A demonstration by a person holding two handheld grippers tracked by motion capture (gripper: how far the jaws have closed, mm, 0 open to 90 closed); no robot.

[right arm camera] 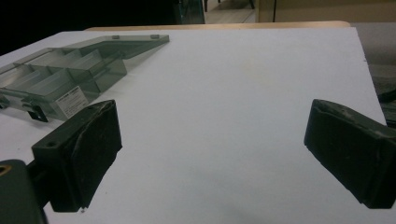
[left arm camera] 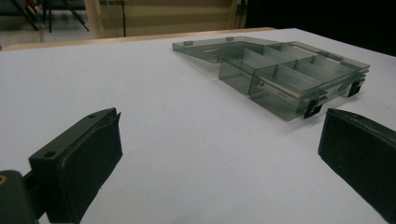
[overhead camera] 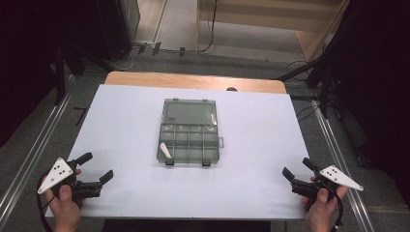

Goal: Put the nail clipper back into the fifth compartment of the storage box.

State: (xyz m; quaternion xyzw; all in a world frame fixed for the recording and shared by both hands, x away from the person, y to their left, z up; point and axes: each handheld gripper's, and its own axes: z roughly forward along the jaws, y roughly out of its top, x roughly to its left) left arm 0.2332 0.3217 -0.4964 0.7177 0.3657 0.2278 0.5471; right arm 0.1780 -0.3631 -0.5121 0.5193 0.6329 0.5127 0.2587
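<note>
A smoky clear plastic compartment box (overhead camera: 188,142) lies open in the middle of the white table (overhead camera: 125,121), its lid (overhead camera: 189,111) folded flat toward the far side. A small white piece (overhead camera: 166,150) rests in the box's near-left compartment. My left gripper (overhead camera: 99,166) sits open near the table's front-left corner, nothing between its jaws. My right gripper (overhead camera: 297,169) is open at the front right, also empty. The left gripper view has the box (left arm camera: 289,77) ahead to the right; the right gripper view has the box (right arm camera: 60,77) ahead to the left.
The white surface (overhead camera: 261,125) covers a wooden tabletop whose far edge (overhead camera: 193,79) shows. Metal rails (overhead camera: 34,150) run along both sides of the table. Dark stands and cables (overhead camera: 314,72) stand on the floor beyond.
</note>
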